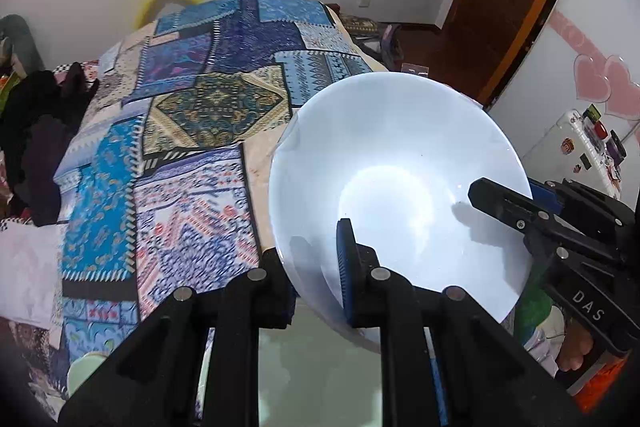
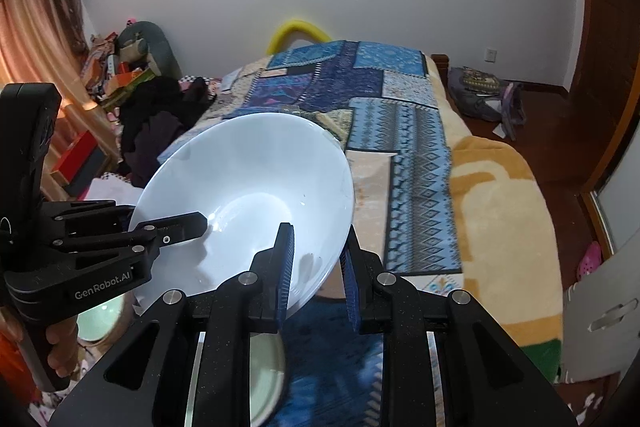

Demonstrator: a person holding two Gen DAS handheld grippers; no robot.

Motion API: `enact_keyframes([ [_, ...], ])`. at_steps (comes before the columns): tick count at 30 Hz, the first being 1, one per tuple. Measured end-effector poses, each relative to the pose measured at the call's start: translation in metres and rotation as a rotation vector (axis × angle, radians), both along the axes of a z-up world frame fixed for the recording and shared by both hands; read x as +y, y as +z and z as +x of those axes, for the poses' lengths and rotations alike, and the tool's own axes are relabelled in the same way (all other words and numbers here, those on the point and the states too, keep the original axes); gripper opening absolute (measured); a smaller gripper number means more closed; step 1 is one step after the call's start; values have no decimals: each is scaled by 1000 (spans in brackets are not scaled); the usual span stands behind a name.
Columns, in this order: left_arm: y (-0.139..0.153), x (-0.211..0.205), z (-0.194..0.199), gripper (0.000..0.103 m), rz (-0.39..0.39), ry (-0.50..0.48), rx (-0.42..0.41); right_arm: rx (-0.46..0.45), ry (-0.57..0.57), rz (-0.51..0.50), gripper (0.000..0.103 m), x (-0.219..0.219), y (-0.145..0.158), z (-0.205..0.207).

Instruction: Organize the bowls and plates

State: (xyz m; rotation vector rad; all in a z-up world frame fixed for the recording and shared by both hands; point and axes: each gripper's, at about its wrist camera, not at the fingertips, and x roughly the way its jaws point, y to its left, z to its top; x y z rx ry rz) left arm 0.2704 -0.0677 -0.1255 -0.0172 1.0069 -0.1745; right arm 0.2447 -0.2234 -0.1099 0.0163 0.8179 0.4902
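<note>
A: A white bowl (image 1: 400,187) is held in the air above a bed with a patchwork quilt (image 1: 192,115); the left gripper (image 1: 316,259) is clamped on its near rim, one blue pad inside the bowl and the other outside.

B: And the right gripper (image 2: 316,267) pinches the opposite side of the rim in the same way, wall between its pads; both tongs are closed on that one bowl (neither has room to spare).

A: How far along? My judgement: early or mid-way; the bowl is in transit and rests on nothing, so its placing is still to come.

B: A pale green dish (image 2: 264,367) lies below the grippers, partly hidden; whether it is a plate or a bowl I cannot tell, nor whether it is the stacking spot.

A: Orientation: the bowl is tilted, its mouth open toward the cameras and upward, its base turned down and away toward the quilt; being round it has no long axis, only the rim-to-base axis, which leans.
</note>
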Motion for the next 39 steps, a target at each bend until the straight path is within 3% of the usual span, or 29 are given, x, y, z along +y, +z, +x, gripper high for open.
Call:
enact_keyframes([
  [25, 24, 136, -137, 17, -20, 211, -70, -8, 233, 30, 21, 128, -1, -78],
  [39, -1, 214, -184, 17, -32, 349, -44, 59, 357, 40, 21, 196, -29, -99],
])
